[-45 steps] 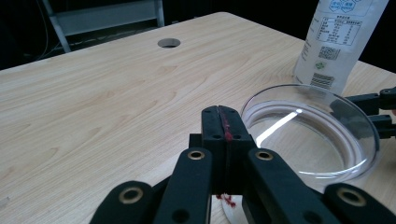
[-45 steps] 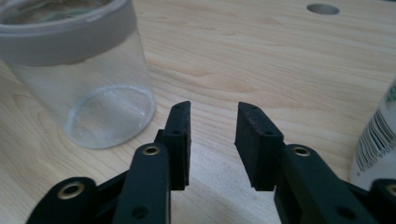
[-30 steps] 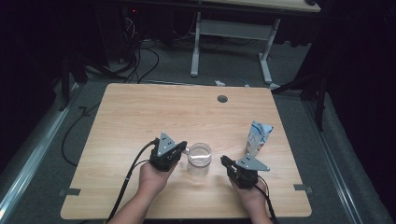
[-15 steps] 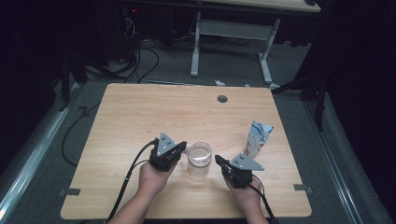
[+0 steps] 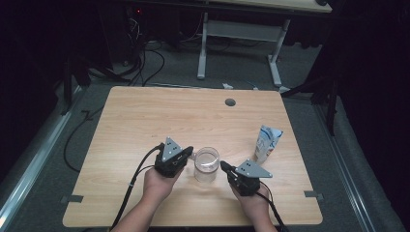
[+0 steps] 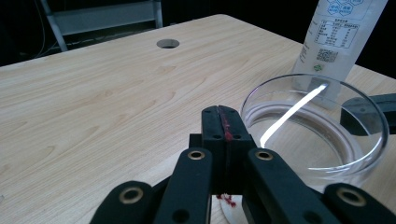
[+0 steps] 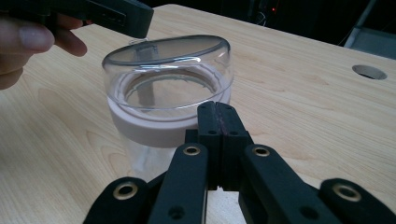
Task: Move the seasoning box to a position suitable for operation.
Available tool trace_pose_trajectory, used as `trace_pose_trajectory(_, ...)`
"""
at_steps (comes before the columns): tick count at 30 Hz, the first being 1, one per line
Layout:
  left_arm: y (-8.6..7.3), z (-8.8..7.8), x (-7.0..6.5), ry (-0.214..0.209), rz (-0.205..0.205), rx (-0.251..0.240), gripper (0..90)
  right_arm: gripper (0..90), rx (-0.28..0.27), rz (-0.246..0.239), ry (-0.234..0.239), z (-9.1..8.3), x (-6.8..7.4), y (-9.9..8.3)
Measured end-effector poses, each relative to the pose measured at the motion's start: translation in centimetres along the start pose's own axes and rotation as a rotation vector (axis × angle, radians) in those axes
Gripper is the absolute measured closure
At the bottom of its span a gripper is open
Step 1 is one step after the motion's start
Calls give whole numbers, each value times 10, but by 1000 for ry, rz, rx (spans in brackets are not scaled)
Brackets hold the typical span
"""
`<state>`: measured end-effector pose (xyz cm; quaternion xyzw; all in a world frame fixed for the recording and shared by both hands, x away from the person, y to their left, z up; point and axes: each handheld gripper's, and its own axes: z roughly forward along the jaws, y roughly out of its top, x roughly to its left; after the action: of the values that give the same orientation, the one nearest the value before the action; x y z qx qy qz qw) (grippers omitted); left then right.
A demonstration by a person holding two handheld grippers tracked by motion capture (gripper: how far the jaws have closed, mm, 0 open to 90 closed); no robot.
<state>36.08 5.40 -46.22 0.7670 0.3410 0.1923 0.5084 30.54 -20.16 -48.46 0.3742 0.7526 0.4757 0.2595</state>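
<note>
high view puts a clear jar [image 5: 206,165] near the front middle of the wooden table [image 5: 145,121], standing upright between the two hands, with a white carton [image 5: 267,143] upright just beyond and to the right of it. the left gripper [image 5: 187,152] sits at the jar's left side, its tip at or just beside the rim; the right gripper [image 5: 224,166] points at the jar's right side, close but, as far as i can tell, not touching. both pairs of jaws are pressed fully together with nothing between them, which the left gripper view and right gripper view confirm: the black pads meet flat.

right gripper view shows the jar has a pale band below a clear upper section [image 7: 168,65], which looks like a lid or cap, and the left gripper's tip hangs over its far rim [image 7: 133,21].

risks, as i judge them: closed jaws can only push, so a nudge from either side could slide or tip the light, empty jar toward the carton. if one hand presses without the other bracing, the jar may spin away. opening the jaws this close could knock the rim. smooth plastic also invites slipping once gripped.
</note>
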Motion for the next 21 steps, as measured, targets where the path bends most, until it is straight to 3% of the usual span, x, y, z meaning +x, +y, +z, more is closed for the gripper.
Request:
trace_pose_trajectory(8,0,0,0,3,1,2,900,900,-2,-13,8,0,3,1)
trace_pose_trajectory(13,-2,-9,1,-1,-22,-15,900,900,-10,-7,13,-1,6,2)
trace_pose_trajectory(21,-22,-26,-5,-6,-21,7,900,899,-18,-4,15,-3,7,3)
